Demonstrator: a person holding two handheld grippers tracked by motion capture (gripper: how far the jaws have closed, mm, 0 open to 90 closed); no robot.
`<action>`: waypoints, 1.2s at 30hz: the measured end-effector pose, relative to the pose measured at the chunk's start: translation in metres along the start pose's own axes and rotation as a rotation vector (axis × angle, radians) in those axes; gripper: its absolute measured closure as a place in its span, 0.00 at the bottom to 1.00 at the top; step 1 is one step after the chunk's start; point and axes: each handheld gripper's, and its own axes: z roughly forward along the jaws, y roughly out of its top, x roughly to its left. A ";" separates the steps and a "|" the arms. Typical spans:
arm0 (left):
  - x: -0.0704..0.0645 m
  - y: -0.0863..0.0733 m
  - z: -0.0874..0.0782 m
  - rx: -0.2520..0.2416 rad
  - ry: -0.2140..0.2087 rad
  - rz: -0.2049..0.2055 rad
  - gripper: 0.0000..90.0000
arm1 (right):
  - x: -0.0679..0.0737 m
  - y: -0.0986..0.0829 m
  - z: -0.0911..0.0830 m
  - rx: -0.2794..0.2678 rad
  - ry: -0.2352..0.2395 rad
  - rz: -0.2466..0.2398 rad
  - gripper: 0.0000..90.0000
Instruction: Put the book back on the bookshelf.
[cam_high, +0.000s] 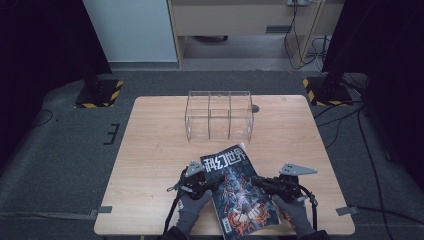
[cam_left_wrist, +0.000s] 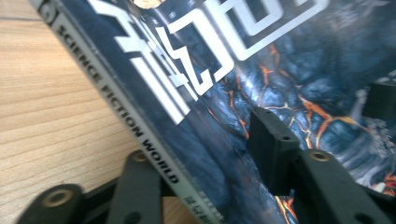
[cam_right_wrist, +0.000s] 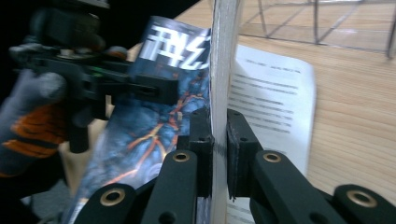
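On the wooden table (cam_high: 150, 150), near of the clear acrylic organizer (cam_high: 219, 115), we held the Science Fiction World magazine (cam_high: 240, 192) at the near edge: our left gripper (cam_high: 200, 181) clamped its spine, our right gripper (cam_high: 264, 183) its opposite edge.

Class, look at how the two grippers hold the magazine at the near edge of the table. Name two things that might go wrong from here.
1. The right gripper pinches only the thin page edge of the magazine, so pages may tear or slip if pulled.
2. The left gripper straddles the spine with one jaw above the cover; its grip looks loose, so the magazine might slide off the table edge.
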 end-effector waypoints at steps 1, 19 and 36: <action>-0.001 0.001 -0.002 0.001 0.000 0.001 0.70 | -0.001 0.000 0.001 0.002 -0.004 -0.002 0.92; -0.014 0.026 -0.032 -0.058 -0.038 -0.001 0.84 | -0.010 0.006 0.011 0.015 -0.038 0.039 0.79; -0.037 0.047 -0.064 -0.133 -0.091 0.049 0.91 | -0.011 0.010 0.020 -0.041 -0.048 0.043 0.49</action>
